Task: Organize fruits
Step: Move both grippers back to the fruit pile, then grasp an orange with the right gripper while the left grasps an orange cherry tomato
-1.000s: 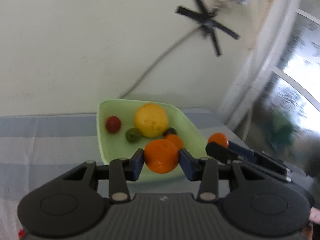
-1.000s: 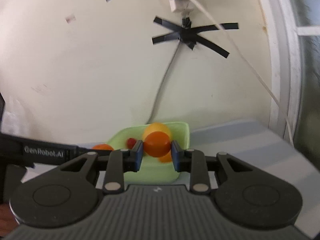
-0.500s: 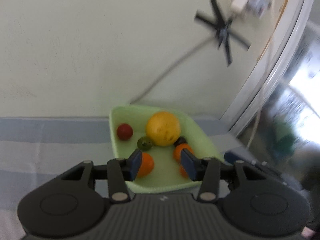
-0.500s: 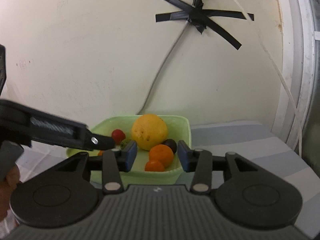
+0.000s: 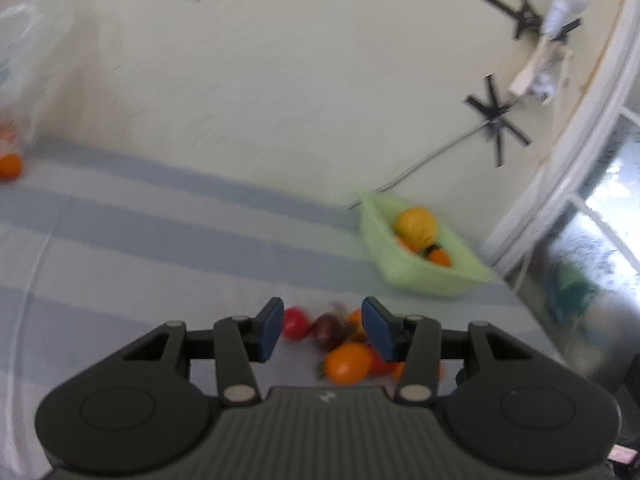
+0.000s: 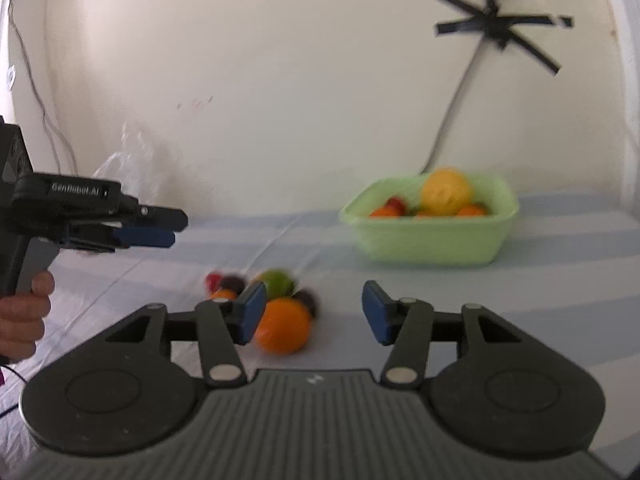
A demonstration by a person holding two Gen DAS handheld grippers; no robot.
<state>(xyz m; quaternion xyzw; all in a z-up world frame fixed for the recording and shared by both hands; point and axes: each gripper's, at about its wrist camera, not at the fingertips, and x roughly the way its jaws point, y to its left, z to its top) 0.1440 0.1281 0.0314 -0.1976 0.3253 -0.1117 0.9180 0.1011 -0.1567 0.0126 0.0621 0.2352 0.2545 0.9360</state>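
Note:
A light green bowl [image 6: 432,236] holds a large yellow fruit [image 6: 445,192], oranges and a small red fruit; it also shows in the left wrist view [image 5: 424,276]. A pile of loose fruit lies on the striped cloth: an orange [image 6: 283,331], a green fruit [image 6: 277,283], dark plums and a red one [image 5: 296,322]. My left gripper [image 5: 322,330] is open and empty above this pile. My right gripper [image 6: 314,316] is open and empty, with the orange by its left finger. The left gripper also shows in the right wrist view [image 6: 146,230].
A single orange [image 5: 9,166] and a clear plastic bag [image 5: 24,72] lie at the far left by the wall. A cable taped with black tape [image 6: 496,28] runs down the wall behind the bowl. A window frame [image 5: 580,184] stands at the right.
Both grippers let go of their oranges into the bowl, opened, and drew back and left from the bowl to the loose fruit pile.

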